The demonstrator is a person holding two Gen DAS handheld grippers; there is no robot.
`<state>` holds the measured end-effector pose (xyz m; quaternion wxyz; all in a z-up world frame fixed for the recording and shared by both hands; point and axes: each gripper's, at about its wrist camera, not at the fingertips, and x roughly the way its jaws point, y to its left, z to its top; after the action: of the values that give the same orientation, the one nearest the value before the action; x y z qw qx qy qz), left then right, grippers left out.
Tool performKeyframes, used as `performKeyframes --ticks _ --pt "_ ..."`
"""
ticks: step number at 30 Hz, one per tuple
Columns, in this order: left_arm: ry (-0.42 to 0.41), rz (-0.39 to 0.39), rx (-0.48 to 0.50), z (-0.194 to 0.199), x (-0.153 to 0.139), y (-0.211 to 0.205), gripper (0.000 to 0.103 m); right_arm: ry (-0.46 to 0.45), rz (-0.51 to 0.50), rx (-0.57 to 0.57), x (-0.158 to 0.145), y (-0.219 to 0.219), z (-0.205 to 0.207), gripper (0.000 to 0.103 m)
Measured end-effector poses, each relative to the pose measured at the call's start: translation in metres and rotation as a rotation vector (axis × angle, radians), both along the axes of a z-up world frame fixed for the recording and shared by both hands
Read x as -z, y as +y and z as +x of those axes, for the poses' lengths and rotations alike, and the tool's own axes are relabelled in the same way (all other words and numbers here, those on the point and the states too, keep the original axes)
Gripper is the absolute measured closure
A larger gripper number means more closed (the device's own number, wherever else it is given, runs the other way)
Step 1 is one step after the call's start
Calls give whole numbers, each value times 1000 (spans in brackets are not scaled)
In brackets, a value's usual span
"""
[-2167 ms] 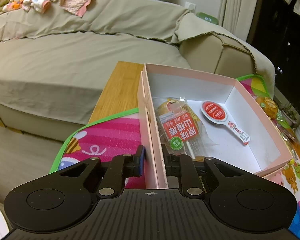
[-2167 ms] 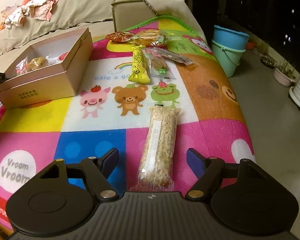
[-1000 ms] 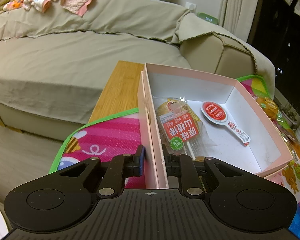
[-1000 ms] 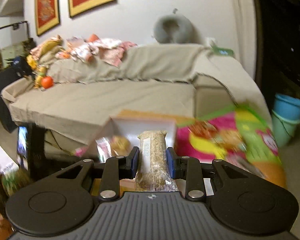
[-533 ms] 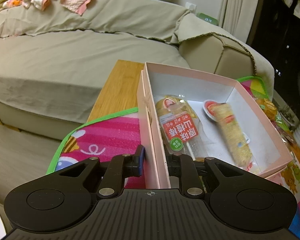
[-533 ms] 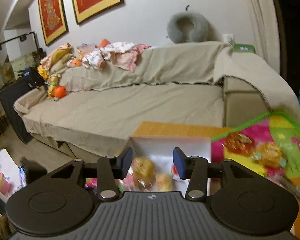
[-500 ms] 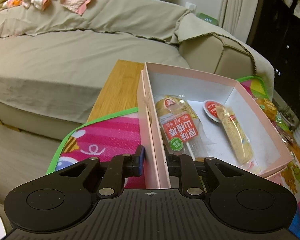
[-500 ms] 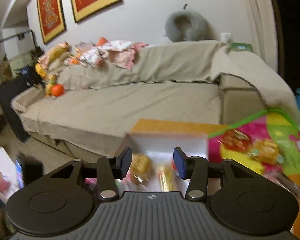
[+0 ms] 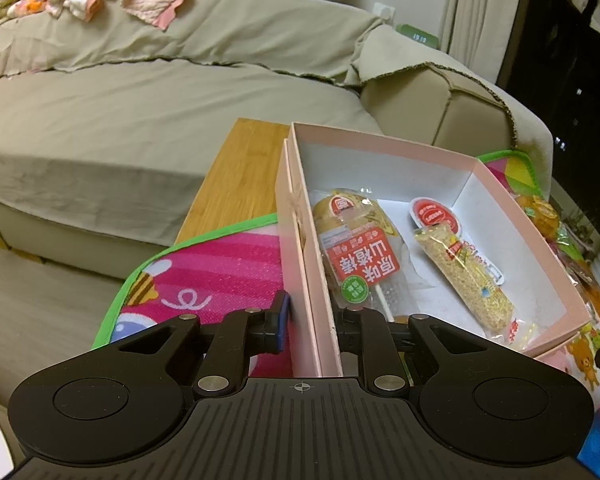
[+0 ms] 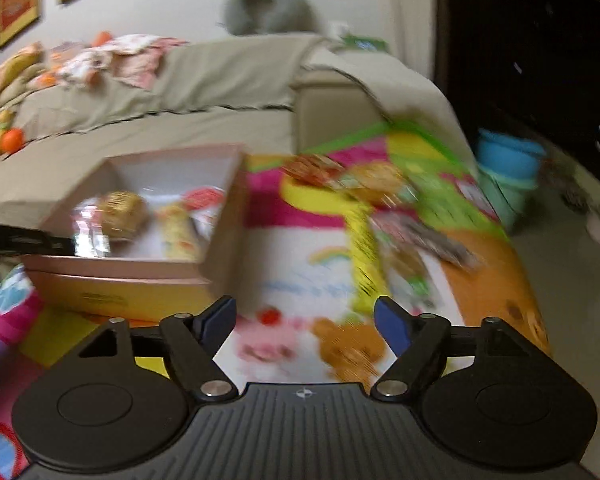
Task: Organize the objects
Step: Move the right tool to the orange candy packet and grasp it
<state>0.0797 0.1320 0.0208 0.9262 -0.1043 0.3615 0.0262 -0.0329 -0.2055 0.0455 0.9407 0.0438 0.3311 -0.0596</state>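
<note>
1. The grain bar [image 9: 466,276], carried by the right gripper [image 10: 305,322] a second ago, is now lying inside the box [image 9: 380,148].
2. The left gripper [image 9: 309,326] is pinching the box wall, probably steadying it.
3. The right gripper is hanging wide open and empty, swinging toward the yellow packet [image 10: 362,252] on the mat [image 10: 300,272].

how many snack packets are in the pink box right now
3. A red-labelled clear skewer packet by the pink cardboard box's left wall, a long grain bar right of it, a red-lidded spoon-shaped packet partly beneath. More may be hidden.
</note>
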Motion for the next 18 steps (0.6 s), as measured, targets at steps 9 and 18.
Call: performKeyframes --ticks 9,18 --pt "10 9 0 0 0 0 84 103 25 94 35 -30 -3 6" --pt "17 26 -2 -1 -1 -3 84 155 23 9 40 -29 -4 0"
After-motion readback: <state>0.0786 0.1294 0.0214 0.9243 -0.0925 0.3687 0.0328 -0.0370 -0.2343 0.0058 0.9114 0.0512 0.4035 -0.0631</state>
